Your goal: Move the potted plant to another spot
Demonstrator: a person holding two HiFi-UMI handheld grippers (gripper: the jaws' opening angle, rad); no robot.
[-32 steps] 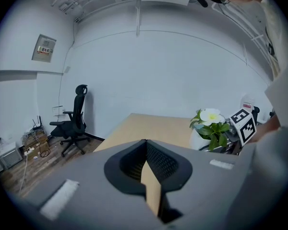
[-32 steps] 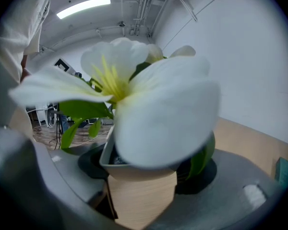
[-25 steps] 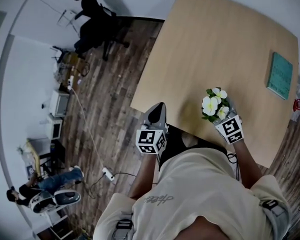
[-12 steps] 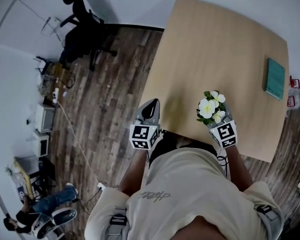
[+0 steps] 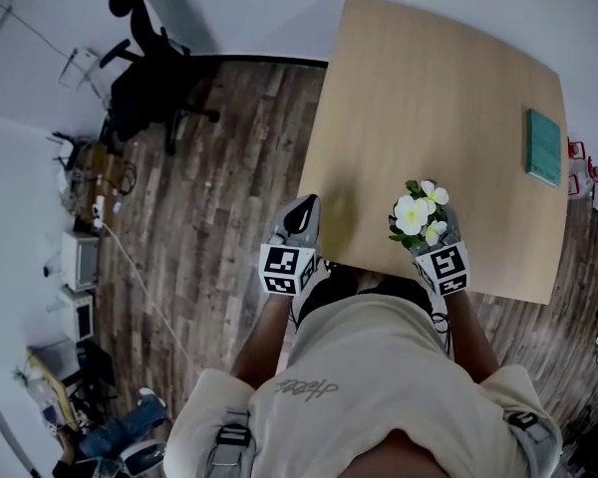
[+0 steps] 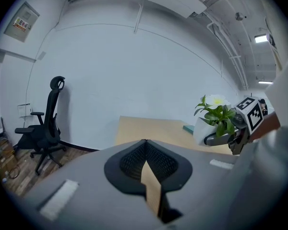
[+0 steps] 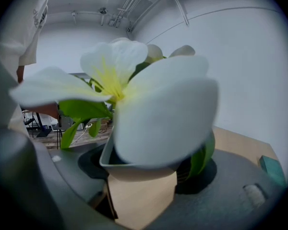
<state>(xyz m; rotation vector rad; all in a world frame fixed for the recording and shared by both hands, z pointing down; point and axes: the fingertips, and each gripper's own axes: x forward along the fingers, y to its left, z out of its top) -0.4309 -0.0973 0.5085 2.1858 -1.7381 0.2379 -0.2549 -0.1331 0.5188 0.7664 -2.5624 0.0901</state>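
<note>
Potted plant [image 5: 419, 214] gripped, shirt print [image 5: 307, 388] perhaps lettering

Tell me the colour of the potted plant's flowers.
White with yellow centres; the flowers show best in the right gripper view.

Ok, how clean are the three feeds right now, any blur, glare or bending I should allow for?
Head view: evenly lit and sharp, but the fisheye bows the table edges. Left gripper view: dark round vignette, the near jaws soft, the plant crisp, one ceiling lamp blown out. Right gripper view: the flower sits too close, blurred, and fills most of the frame.
</note>
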